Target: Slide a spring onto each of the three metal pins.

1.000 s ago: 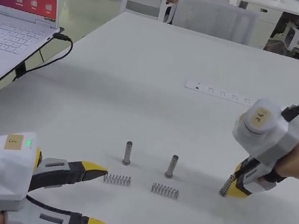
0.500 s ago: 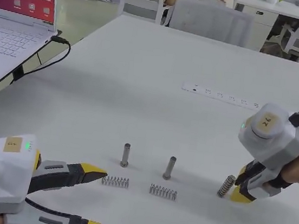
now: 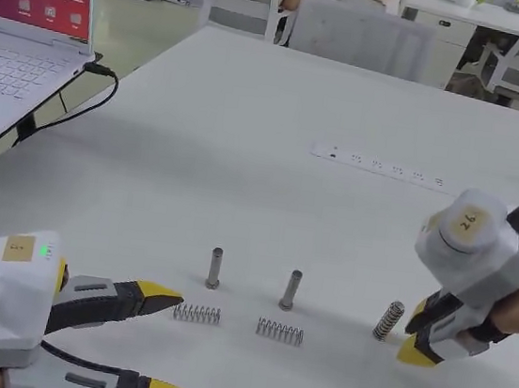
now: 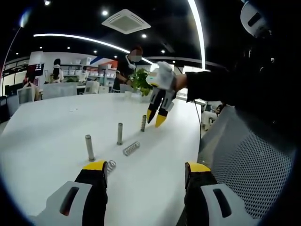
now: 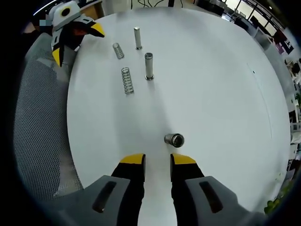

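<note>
White tabletop is now carrying one finished pin: the right claw is backing off, slightly parted and empty, leaving the first spring standing just ahead of it. Left claw is waiting spread, two loose springs lying ahead, two bare pins remaining.

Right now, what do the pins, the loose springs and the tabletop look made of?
The pins look like grey metal, with a dull sheen down smooth sides. The loose springs look like thin steel wire, by their bright coils. The tabletop is matte white, perhaps laminate; I cannot tell.
</note>
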`<state>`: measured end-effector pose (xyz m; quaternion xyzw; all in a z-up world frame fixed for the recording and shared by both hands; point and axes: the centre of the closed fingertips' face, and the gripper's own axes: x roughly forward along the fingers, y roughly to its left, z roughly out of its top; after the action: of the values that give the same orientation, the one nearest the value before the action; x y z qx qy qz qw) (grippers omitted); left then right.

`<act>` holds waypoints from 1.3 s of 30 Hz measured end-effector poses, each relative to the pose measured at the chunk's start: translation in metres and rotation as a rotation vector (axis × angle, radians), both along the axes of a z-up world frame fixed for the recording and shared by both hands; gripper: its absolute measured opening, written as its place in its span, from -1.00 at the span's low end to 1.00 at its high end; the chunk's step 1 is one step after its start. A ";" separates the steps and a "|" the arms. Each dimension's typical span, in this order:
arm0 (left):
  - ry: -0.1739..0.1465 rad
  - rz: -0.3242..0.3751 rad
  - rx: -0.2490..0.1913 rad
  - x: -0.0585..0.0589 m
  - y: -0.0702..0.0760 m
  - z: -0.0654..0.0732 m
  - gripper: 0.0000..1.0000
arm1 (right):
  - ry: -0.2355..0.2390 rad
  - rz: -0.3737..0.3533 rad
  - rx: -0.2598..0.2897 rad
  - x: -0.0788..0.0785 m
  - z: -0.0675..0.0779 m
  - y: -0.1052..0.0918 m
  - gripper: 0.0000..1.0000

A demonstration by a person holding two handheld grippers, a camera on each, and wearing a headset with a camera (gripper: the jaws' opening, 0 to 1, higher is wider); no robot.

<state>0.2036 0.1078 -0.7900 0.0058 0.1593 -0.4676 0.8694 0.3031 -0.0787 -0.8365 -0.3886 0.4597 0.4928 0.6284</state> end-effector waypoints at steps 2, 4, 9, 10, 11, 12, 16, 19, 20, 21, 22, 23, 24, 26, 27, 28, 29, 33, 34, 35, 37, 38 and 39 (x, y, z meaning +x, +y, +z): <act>0.000 0.000 -0.001 0.000 0.000 0.000 0.25 | 0.002 0.002 0.006 -0.004 0.001 0.002 -0.62; -0.001 -0.001 -0.002 0.000 0.000 0.001 0.24 | 0.002 0.002 0.008 -0.008 0.001 0.003 -0.61; -0.003 -0.002 -0.002 0.000 -0.001 0.001 0.24 | 0.010 0.003 0.027 -0.015 0.002 0.009 -0.62; -0.004 -0.002 -0.004 0.000 -0.001 0.001 0.24 | 0.015 0.004 0.031 -0.018 0.002 0.011 -0.62; -0.005 -0.002 -0.005 0.000 -0.001 0.002 0.24 | 0.017 0.006 0.033 -0.020 0.003 0.013 -0.62; -0.006 -0.002 -0.005 -0.001 -0.001 0.002 0.24 | 0.018 0.012 0.037 -0.022 0.003 0.015 -0.62; -0.009 -0.003 -0.004 -0.001 -0.001 0.003 0.24 | 0.023 0.028 0.041 -0.027 0.004 0.022 -0.63; -0.010 -0.002 -0.003 -0.001 0.000 0.003 0.24 | 0.028 0.044 0.042 -0.032 0.004 0.029 -0.63; -0.010 -0.002 -0.003 -0.001 0.000 0.003 0.23 | 0.030 0.050 0.042 -0.034 0.004 0.031 -0.63; -0.012 -0.003 -0.003 -0.001 0.000 0.004 0.23 | 0.031 0.059 0.042 -0.036 0.004 0.034 -0.63; -0.012 -0.003 -0.003 -0.001 -0.001 0.004 0.23 | 0.032 0.063 0.041 -0.036 0.003 0.035 -0.63; -0.013 -0.002 -0.003 -0.001 -0.001 0.004 0.23 | 0.033 0.072 0.040 -0.038 0.003 0.038 -0.63; -0.014 -0.002 -0.003 0.000 -0.001 0.004 0.23 | 0.032 0.082 0.041 -0.039 0.004 0.041 -0.63; -0.015 -0.002 -0.003 0.000 -0.001 0.005 0.23 | 0.032 0.096 0.050 -0.041 0.005 0.047 -0.63; -0.016 -0.002 -0.003 0.000 -0.001 0.005 0.23 | 0.032 0.101 0.057 -0.042 0.006 0.050 -0.63; -0.016 -0.002 -0.003 0.000 -0.002 0.005 0.23 | 0.031 0.106 0.063 -0.041 0.006 0.053 -0.63; -0.016 -0.002 -0.004 0.000 -0.002 0.005 0.23 | 0.027 0.113 0.068 -0.041 0.006 0.057 -0.64; -0.015 -0.002 -0.003 -0.001 -0.003 0.005 0.23 | 0.016 0.134 0.076 -0.038 0.006 0.067 -0.64; -0.016 -0.001 -0.002 -0.001 -0.003 0.005 0.23 | 0.014 0.138 0.077 -0.037 0.006 0.069 -0.64; -0.015 0.000 -0.003 -0.001 -0.003 0.005 0.23 | 0.010 0.142 0.079 -0.036 0.006 0.071 -0.64; -0.014 0.002 -0.003 -0.001 -0.003 0.005 0.22 | 0.009 0.149 0.087 -0.034 0.006 0.076 -0.65; -0.014 0.003 -0.003 -0.001 -0.002 0.005 0.22 | 0.010 0.151 0.088 -0.034 0.006 0.078 -0.65; -0.014 0.003 -0.002 -0.001 -0.002 0.005 0.22 | 0.005 0.159 0.090 -0.033 0.005 0.081 -0.65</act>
<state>0.2029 0.1055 -0.7851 0.0077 0.1527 -0.4663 0.8713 0.2699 0.0026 -0.8311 -0.3943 0.4061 0.5623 0.6029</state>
